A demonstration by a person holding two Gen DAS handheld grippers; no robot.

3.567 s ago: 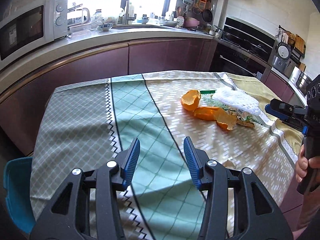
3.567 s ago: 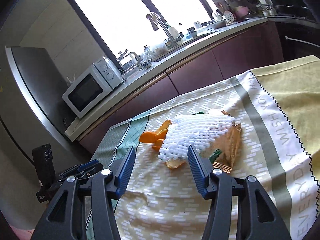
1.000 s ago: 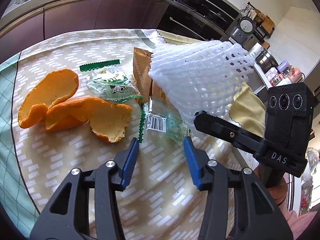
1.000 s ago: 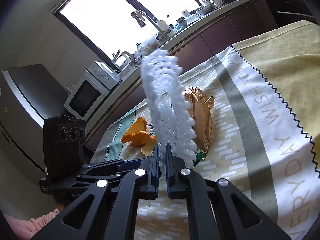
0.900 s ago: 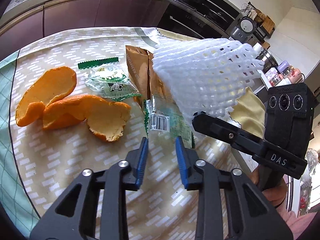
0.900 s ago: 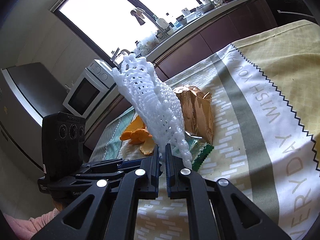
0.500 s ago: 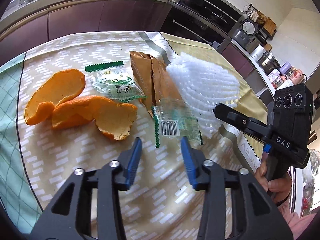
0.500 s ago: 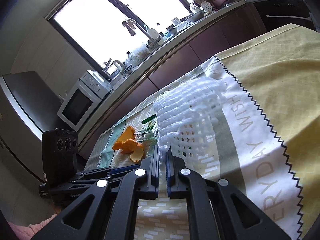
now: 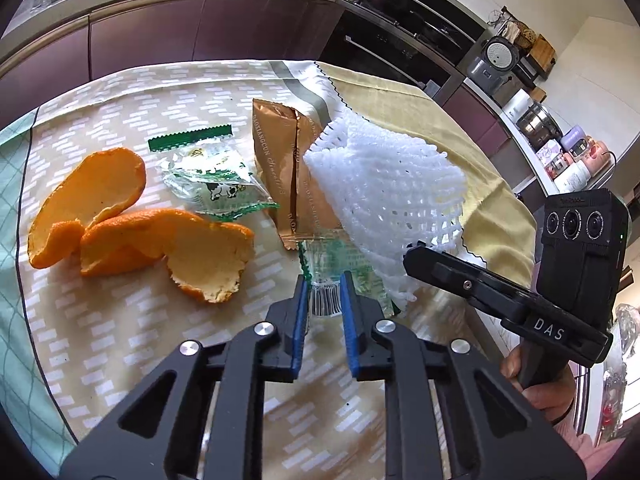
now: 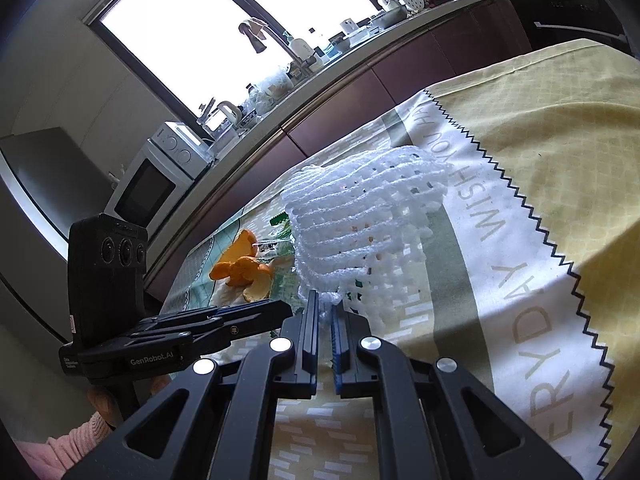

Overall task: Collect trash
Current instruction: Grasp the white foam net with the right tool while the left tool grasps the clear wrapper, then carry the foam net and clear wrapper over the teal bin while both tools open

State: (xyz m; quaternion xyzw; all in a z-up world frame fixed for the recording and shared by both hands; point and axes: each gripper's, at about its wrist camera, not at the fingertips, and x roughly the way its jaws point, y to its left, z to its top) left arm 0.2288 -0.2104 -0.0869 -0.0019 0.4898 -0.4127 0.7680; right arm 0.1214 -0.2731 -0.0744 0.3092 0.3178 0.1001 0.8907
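Trash lies in one cluster on the cloth-covered table (image 9: 120, 340): orange peels (image 9: 132, 220), a clear green-edged candy wrapper (image 9: 212, 184), a brown snack packet (image 9: 284, 176), a white foam fruit net (image 9: 384, 184) and a clear barcode wrapper (image 9: 332, 276).

Right hand-held gripper (image 10: 325, 304): jaws together, clamped on the near edge of the foam fruit net (image 10: 360, 216). The net rests partly on the table and overlaps the brown packet and the barcode wrapper. Judgement: gripping the edge lets the light net be drawn off the items it covers.

Left hand-held gripper (image 9: 323, 284): points steeply down at the barcode wrapper, jaws closing with the wrapper's near end between the blue pads. Whether the pads yet press on it cannot be told; a gap shows between them. Judgement: the steep angle suits pinching a flat film off cloth.

No bin is in view in either wrist picture. Peels, candy wrapper and brown packet lie untouched. Judgement: collection is at an early stage. Risk: the thin film may slip or drag the tablecloth.
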